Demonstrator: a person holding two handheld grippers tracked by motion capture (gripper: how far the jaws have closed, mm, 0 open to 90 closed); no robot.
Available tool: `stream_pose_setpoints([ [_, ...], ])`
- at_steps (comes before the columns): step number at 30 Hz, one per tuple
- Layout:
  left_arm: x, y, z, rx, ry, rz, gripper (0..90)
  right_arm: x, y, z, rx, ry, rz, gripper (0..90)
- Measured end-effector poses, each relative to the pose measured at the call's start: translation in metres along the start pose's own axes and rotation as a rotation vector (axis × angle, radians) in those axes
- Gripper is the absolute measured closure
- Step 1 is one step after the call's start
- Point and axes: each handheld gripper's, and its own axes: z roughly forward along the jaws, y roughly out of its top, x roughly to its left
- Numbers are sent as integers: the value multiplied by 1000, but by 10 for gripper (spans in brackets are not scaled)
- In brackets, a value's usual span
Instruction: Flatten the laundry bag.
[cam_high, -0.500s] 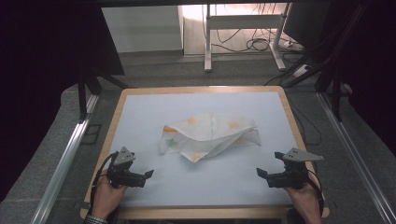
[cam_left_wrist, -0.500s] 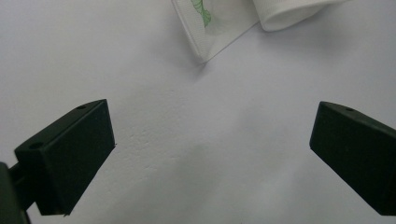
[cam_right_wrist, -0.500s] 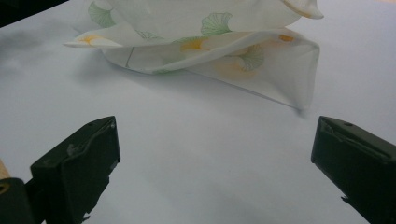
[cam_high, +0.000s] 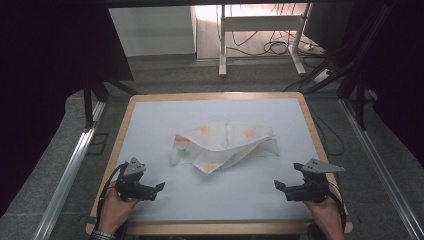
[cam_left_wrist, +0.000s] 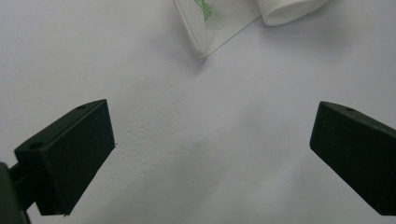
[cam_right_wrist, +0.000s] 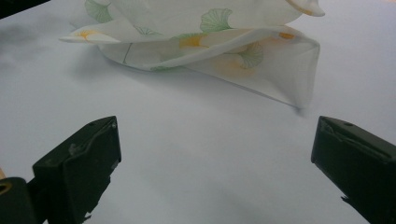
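Cloth (cam_high: 225, 145) crumpled mid-table, between both tools (jaws wide), untouched

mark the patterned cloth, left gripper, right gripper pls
crumpled white cloth with orange and green print (cam_high: 225, 145): high view, middle fold.
left black hand-held gripper (cam_high: 159, 188): high view, between its fingertips.
right black hand-held gripper (cam_high: 280, 187): high view, between its fingertips.

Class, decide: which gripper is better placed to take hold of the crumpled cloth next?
Probably right: the right gripper, open, faces a cloth corner close ahead; the left gripper sees it farther off.
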Motion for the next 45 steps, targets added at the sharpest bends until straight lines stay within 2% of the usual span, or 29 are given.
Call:
stream_pose_setpoints([
  [4, 0, 0, 1, 14, -3, 6, 0, 0, 0, 1, 7, -3, -3, 19],
  [7, -1, 0, 1, 16, -23, 7, 0, 1, 0, 1, 10, -5, -7, 18],
  [24, -10, 12, -3, -17, -5, 62, 68, 0, 0, 2, 18, -7, -6, 19],
  [30, -17, 20, -1, -13, -8, 103, 95, 0, 0, 3, 22, -11, -9, 19],
  [31, -19, 22, 0, -16, -15, 113, 102, 0, 0, 3, 22, -11, -9, 19],
  [39, -21, 31, 5, -17, -61, 121, 128, 1, 0, 3, 25, -11, -10, 19],
  [40, -22, 34, 7, -14, -77, 130, 128, 1, 0, 4, 26, -13, -12, 19],
  [45, -25, 43, 9, -36, -89, 154, 149, 1, -1, 5, 32, -19, -15, 19],
])
